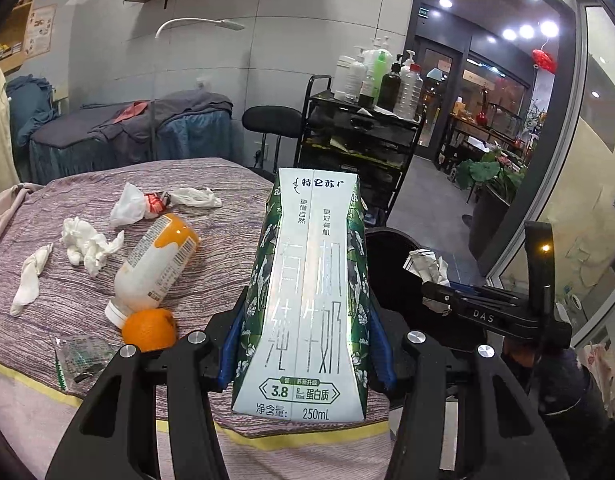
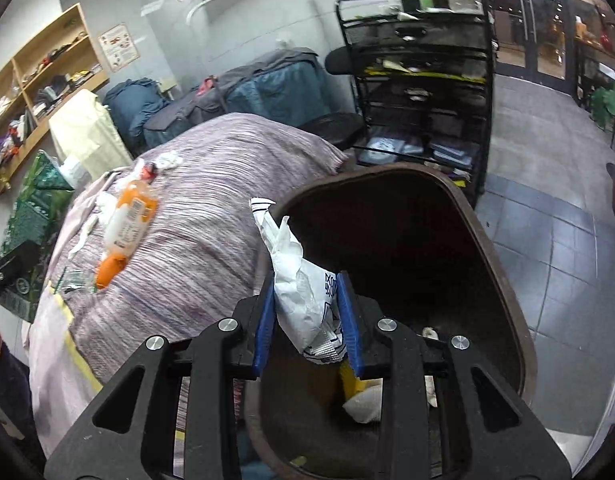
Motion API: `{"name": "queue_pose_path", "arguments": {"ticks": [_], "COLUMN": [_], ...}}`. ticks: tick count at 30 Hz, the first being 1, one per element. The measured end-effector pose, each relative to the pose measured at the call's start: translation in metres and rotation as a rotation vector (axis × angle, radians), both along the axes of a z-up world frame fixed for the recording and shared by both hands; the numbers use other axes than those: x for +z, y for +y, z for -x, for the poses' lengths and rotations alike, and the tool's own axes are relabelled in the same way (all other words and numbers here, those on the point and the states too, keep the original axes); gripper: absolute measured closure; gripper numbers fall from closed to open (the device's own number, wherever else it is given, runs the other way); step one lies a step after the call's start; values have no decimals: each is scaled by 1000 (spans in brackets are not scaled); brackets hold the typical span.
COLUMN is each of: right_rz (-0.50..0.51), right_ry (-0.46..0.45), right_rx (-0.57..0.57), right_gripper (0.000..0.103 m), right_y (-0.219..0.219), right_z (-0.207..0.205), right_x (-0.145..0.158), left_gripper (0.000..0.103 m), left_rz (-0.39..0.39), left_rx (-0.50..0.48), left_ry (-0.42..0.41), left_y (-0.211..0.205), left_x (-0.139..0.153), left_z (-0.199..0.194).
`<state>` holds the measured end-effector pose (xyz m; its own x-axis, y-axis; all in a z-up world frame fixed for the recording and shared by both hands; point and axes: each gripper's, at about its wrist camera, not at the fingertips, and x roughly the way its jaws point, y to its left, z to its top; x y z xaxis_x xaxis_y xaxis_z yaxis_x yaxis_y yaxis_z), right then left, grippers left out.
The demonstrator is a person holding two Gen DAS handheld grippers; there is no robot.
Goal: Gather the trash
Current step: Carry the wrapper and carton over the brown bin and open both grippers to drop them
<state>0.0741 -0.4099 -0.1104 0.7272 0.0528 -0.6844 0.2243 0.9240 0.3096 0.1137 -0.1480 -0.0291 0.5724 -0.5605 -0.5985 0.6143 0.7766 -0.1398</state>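
My left gripper (image 1: 307,320) is shut on a green-and-white 250 mL milk carton (image 1: 311,300), held upright above the bed's near edge; the carton also shows at the left edge of the right wrist view (image 2: 31,216). My right gripper (image 2: 307,292) is shut on a crumpled white wrapper (image 2: 295,280) with blue print, over the rim of a dark brown trash bin (image 2: 503,272). In the left wrist view this right gripper (image 1: 439,292) and the wrapper (image 1: 425,264) hang by the bin (image 1: 391,248). On the striped bed cover (image 1: 211,280) lie an orange-and-white bottle (image 1: 159,260), tissues (image 1: 89,244) and a clear wrapper (image 1: 79,354).
An orange (image 1: 149,328) rests against the bottle's cap. A white plastic bag (image 1: 127,204) with a red scrap lies further back. The bin holds a white tissue (image 2: 363,404) and something yellow (image 2: 349,380). A black cart (image 2: 423,92) with bottles and a stool (image 1: 273,120) stand behind.
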Motion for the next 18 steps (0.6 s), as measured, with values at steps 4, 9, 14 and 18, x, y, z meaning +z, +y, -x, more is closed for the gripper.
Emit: {"name": "queue_pose_path", "arguments": {"ticks": [4,9,14,18], "right_rz": [1,-9,-31,-34], "right_ry": [36,74,79,64], "right_rx": [-32,-67,-102,-127], "right_gripper": [72,72,46,38], "right_y": [-9,-20,-26,-29], "right_z": [1,0,3,8], "right_x": [-12,-27,-36,-35], "left_gripper": [52,52,52,52], "left_rz": [3,4,8,10], "left_rx": [-23,-52,-79,-90], "left_ry": [15,24,43,60], "left_y": [-11,-24,-35,-41], "left_x": [-3,-5,-8,-12], "left_z": [2,7,11,11]}}
